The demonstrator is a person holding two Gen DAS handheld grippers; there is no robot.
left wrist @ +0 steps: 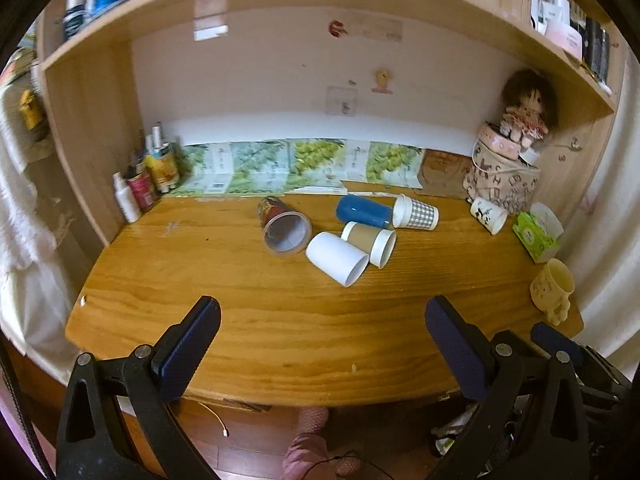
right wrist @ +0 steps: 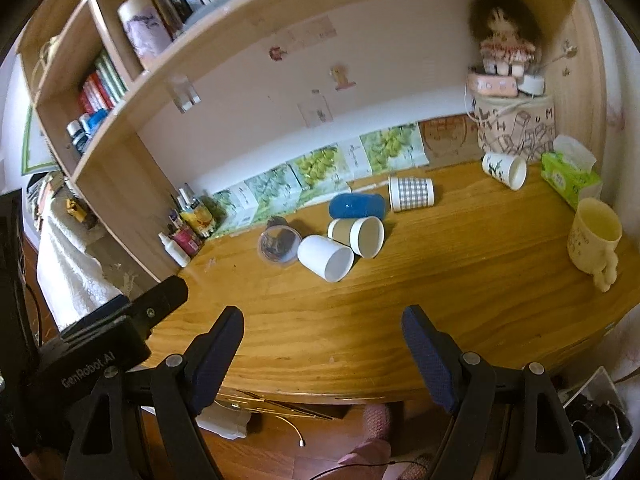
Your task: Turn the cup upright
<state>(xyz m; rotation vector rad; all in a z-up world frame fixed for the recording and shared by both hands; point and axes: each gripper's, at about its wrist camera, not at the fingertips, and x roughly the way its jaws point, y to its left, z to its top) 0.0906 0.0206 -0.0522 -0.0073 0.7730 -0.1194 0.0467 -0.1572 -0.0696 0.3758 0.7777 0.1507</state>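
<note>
Several cups lie on their sides mid-desk: a white cup [left wrist: 337, 258] [right wrist: 325, 258], a brown paper cup [left wrist: 370, 242] [right wrist: 357, 236], a blue cup [left wrist: 363, 210] [right wrist: 356, 205], a checked cup [left wrist: 415, 212] [right wrist: 411, 194] and a dark clear-rimmed cup [left wrist: 283, 226] [right wrist: 279, 245]. Another white printed cup [left wrist: 488, 214] [right wrist: 504, 170] lies at the back right. My left gripper [left wrist: 322, 322] is open and empty over the desk's front edge. My right gripper [right wrist: 322, 330] is open and empty there too, well short of the cups.
A yellow mug [left wrist: 552, 286] [right wrist: 594, 238] stands upright at the right edge beside a green tissue box [left wrist: 536, 232] [right wrist: 570, 174]. Bottles [left wrist: 146, 176] [right wrist: 186, 228] crowd the back left corner. A patterned bag with a doll [left wrist: 508, 160] [right wrist: 516, 120] fills the back right corner.
</note>
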